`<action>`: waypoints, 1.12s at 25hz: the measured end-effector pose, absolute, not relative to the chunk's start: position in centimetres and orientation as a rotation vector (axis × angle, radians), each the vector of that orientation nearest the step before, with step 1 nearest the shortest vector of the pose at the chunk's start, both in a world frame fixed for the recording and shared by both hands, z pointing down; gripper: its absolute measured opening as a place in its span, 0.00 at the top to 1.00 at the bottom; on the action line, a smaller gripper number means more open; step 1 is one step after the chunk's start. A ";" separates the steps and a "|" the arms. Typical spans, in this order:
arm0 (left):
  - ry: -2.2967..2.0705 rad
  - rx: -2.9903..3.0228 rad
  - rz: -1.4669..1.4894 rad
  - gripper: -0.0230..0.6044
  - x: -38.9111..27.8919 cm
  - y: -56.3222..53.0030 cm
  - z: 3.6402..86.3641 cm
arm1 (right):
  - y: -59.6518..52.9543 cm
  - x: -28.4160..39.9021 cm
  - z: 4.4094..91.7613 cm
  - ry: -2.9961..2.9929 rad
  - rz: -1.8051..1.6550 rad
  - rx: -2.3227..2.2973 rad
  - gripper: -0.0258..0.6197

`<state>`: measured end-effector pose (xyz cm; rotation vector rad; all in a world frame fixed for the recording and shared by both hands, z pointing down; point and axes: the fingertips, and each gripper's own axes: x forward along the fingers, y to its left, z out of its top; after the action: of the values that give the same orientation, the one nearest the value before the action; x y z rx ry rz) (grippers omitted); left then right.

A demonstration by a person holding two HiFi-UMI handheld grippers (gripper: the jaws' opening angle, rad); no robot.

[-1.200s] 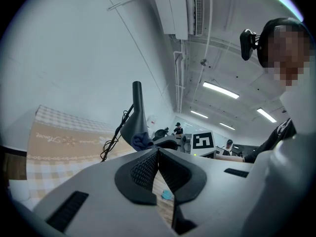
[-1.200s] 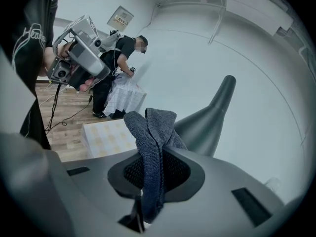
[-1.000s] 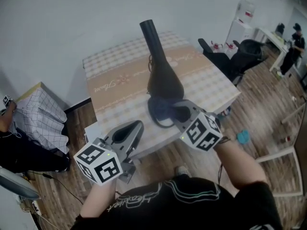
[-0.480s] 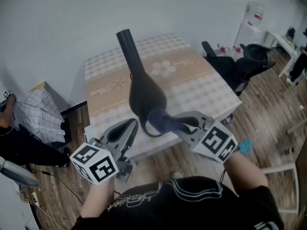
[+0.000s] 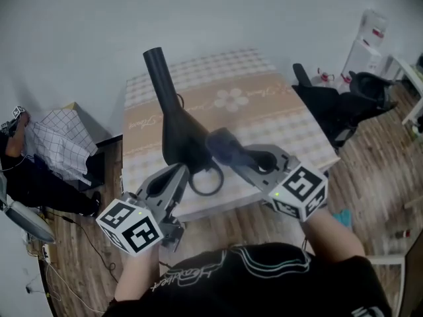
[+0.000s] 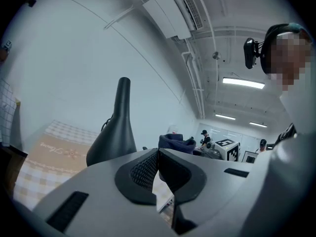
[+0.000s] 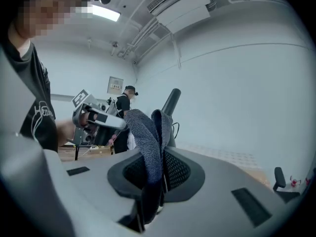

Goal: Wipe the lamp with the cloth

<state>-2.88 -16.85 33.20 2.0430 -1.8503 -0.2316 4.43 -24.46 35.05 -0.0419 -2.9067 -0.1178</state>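
The black lamp [image 5: 173,127], with a tall neck and a flared body, stands on the checked table [image 5: 277,121]. A loop of its black cord [image 5: 206,178] lies by its foot. My right gripper [image 5: 232,152] is shut on a dark blue cloth [image 5: 221,142], which is held against the lamp's right lower side. In the right gripper view the cloth [image 7: 150,132] sticks up between the jaws, with the lamp neck [image 7: 170,102] just behind. My left gripper [image 5: 178,174] is at the lamp's foot, shut and empty. The left gripper view shows the lamp [image 6: 116,132] beyond its jaws, to the left.
A black office chair [image 5: 344,101] stands right of the table. A checked fabric bundle [image 5: 63,144] and a seated person [image 5: 16,177] are at the left. A white dispenser [image 5: 370,38] stands far right. The floor is wood; the grey wall is close behind the table.
In the head view the lamp has shifted left and nearer. The right gripper with the cloth followed it left, and the left gripper's tip now reaches the lamp's foot.
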 end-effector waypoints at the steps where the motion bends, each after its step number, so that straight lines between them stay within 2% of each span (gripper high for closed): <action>1: -1.867 2.037 -0.233 0.96 -2.7 -17.1 32.7 | -25.0 4.2 34.1 -2.937 -0.102 -0.050 0.88; 14: -1.961 1.988 -0.231 0.96 -3.5 -17.3 31.7 | -30.3 1.3 26.2 -3.174 -0.086 -0.018 0.88; 28: -1.973 1.986 -0.257 0.96 -12.1 -19.2 29.4 | -35.5 -7.4 19.5 -3.312 -0.123 0.106 0.88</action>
<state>-12.06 -19.24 29.44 1.9859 -1.9731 -0.2566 -7.40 -35.48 19.51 0.1058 -3.3117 -0.1228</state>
